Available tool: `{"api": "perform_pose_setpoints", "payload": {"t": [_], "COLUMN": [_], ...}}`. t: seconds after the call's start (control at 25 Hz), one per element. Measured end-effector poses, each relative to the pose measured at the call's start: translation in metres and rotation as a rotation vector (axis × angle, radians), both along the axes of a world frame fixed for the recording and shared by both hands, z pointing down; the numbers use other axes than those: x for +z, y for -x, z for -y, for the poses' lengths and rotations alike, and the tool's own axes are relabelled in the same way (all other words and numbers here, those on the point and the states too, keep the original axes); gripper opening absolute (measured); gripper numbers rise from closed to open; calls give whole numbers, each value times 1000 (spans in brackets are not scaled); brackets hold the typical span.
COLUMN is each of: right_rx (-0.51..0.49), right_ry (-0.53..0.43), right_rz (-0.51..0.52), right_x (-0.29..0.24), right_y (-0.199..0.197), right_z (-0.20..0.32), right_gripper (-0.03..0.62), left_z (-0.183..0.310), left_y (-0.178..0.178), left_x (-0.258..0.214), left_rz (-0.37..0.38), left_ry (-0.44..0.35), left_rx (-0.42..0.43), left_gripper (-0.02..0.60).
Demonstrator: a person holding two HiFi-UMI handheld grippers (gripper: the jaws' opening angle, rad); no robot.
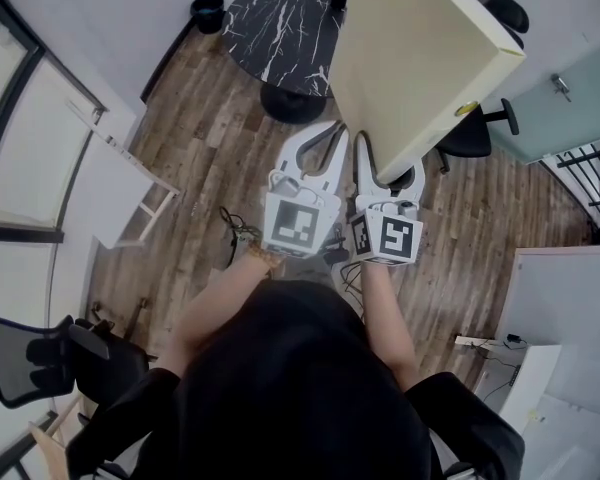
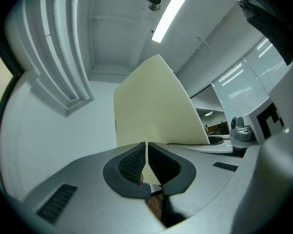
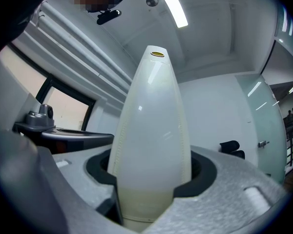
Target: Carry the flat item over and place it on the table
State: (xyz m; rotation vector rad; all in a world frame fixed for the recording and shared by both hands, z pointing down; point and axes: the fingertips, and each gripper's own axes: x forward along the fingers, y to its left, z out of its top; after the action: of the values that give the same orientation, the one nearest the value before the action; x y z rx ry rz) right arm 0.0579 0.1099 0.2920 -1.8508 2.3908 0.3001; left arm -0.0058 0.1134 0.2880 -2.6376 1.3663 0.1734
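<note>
The flat item is a large cream board [image 1: 420, 58], held up at a tilt in front of me. My right gripper [image 1: 385, 165] is shut on its lower edge; in the right gripper view the thick board [image 3: 151, 121] fills the space between the jaws [image 3: 149, 179] and both pads press on it. Just to its left my left gripper [image 1: 325, 140] is shut, pads almost touching [image 2: 146, 162], and nothing shows between them. Beyond it the board [image 2: 156, 106] rises to the right. A round black marble table [image 1: 280, 28] stands ahead on the wooden floor, partly hidden by the board.
Down at the left is a black office chair [image 1: 40, 358], with a white frame [image 1: 120, 188] leaning near the left wall. Black chairs [image 1: 475, 133] stand behind the board at right. A white desk [image 1: 560, 308] fills the lower right. Cables [image 1: 240, 233] lie on the floor.
</note>
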Motion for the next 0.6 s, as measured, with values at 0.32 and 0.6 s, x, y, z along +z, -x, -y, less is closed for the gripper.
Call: {"api": "perform_pose_setpoints", "payload": {"t": [0.32,0.6], "right_rx": [-22,-21], "right_ry": [0,-16], "right_rz": [11,32], "right_x": [5,9], "right_y": [13,1], "right_z": [-22,-10], "right_gripper": [278,278], "left_z": [-21,-11], "left_y": [2,-3], "left_x": [2,9], "left_rz": [3,-21], "left_ry": [-15,4], "left_rx": [24,6], "left_gripper": [14,14]}}
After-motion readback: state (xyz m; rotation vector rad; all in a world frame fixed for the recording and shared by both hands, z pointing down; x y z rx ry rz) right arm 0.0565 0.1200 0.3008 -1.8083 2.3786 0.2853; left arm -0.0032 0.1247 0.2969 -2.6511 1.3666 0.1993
